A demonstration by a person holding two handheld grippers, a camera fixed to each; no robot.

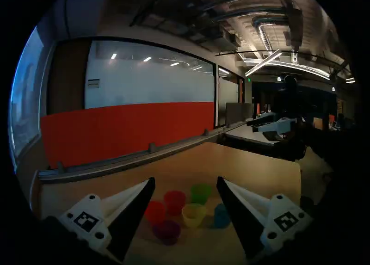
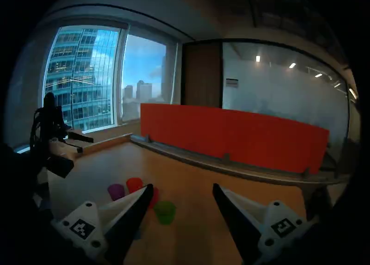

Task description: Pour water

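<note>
Six colourful cups [image 1: 194, 215], clustered upright.

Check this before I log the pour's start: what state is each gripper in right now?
Left gripper: open, holding nothing.
Right gripper: open, holding nothing.

Six small plastic cups stood upright in a tight cluster on the table [image 1: 259, 168], framed between the spread jaws of the left gripper [image 1: 185, 179]. The green cup [image 1: 200, 193] was farthest, with a red cup [image 1: 175, 201] beside it. A second red cup [image 1: 155, 212] sat by the left-hand jaw, the yellow cup [image 1: 194, 215] in the middle, the blue cup [image 1: 221, 215] by the right-hand jaw and the purple cup [image 1: 167, 231] nearest.
</note>
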